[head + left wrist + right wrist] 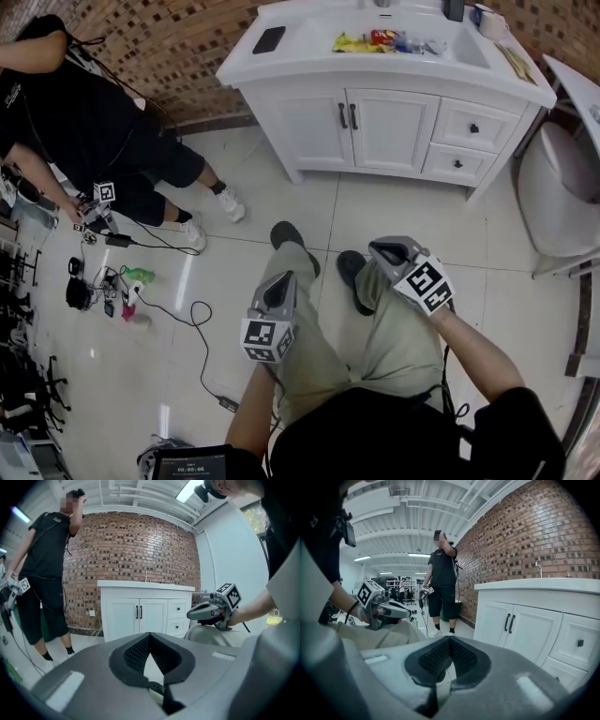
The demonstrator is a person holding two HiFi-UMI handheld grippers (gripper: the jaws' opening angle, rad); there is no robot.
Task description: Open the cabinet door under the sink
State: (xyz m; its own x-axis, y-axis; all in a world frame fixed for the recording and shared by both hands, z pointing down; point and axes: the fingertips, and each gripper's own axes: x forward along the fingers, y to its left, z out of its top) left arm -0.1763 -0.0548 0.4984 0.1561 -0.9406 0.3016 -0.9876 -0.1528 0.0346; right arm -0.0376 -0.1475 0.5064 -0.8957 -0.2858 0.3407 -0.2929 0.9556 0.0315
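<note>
I hold my left claw (280, 281) and right claw (382, 249) low over my thighs, both clenched on nothing, tips aimed toward 12 o'clock. I keep them there because the vanity cabinet (431, 122) stands well apart from me across the tile, out of reach for now. The double doors (394, 127) under the sink (314, 47) sit at 12 o'clock, shut, with their faces turned back toward me at 6 o'clock. Their two dark handles (348, 116) run upright, side by side at the centre seam, so I judge jaws opened sideways would suit that vertical bar.
</note>
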